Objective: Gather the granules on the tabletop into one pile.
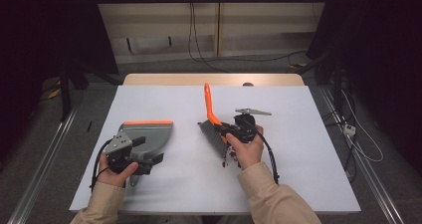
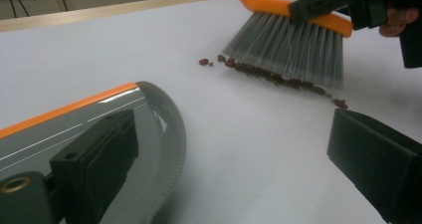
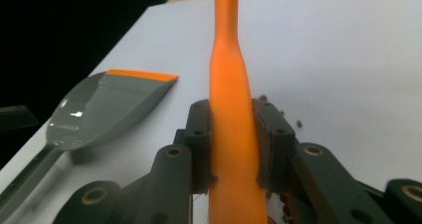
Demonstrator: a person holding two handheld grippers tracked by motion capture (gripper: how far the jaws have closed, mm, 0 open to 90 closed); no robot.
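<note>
At the left of the white table (image 1: 298, 184), a person's left gripper (image 1: 149, 160) is resting at the rear of a grey plastic dustpan (image 1: 149, 134), whose front lip is edged in an orange strip. The left gripper view is showing what the high view leaves unclear — one black jaw lying over the pan's glossy, ridged wall, the other standing well apart over bare tabletop, so the jaws are wide and pressing on nothing.

Toward the middle, the right gripper (image 1: 225, 130) is clamped on the smooth orange handle of a hand brush (image 1: 211, 129); the right gripper view is showing both jaws pinching the handle's waist from either side. The brush's long grey bristles are fanning out and touching the table, a detail clearest in the left gripper view (image 2: 293, 47).

That same view is picking out a thin line of small, dark reddish-brown beans (image 2: 278, 77) lying along the bristle tips — well apart from the dustpan (image 2: 124, 119). In the high view they are appearing as a few specks (image 1: 229, 159) just beside the right hand.
</note>
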